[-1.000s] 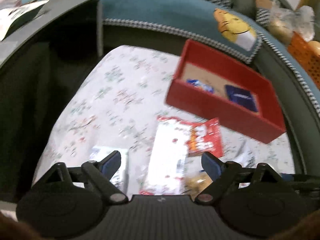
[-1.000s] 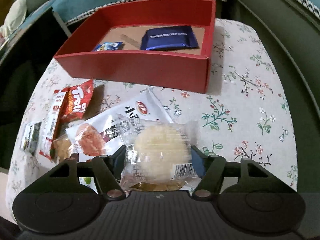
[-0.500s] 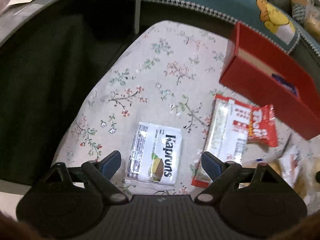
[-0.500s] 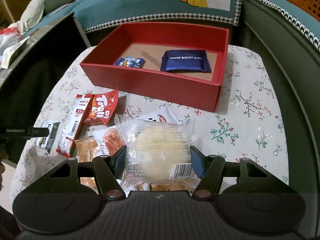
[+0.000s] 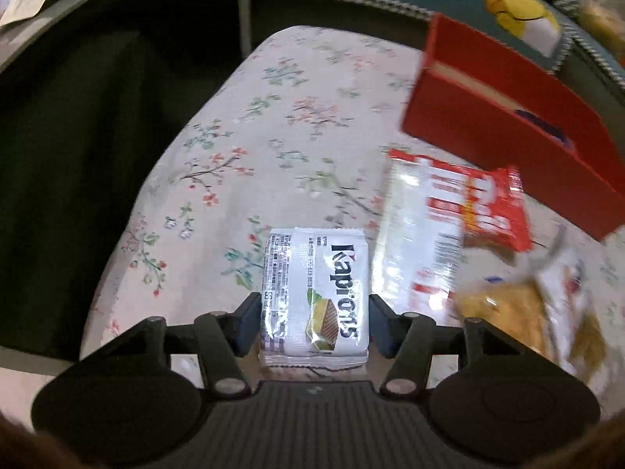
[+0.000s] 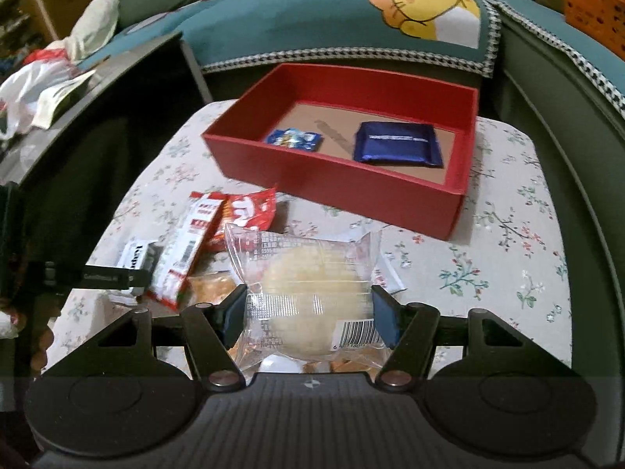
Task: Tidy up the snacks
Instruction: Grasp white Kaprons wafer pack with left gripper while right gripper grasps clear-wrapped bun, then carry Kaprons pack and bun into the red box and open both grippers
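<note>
A white Kaprions wafer pack lies on the floral tablecloth near the table's left edge. My left gripper straddles it, jaws closing, pads touching both of its sides. My right gripper is shut on a clear-wrapped round pastry, held above the snack pile. The red box stands farther back and holds a dark blue wafer pack and a small blue candy.
Loose on the cloth lie a long red-and-white pack, a red gummy bag and a cracker bag. A teal sofa cover with a bear runs behind. A dark shelf flanks the left. An orange basket sits far right.
My left gripper dropped down over the wafer pack and its jaws narrowed from wide apart onto the pack's sides. My right gripper rose with the pastry, and the red box looks farther off.
</note>
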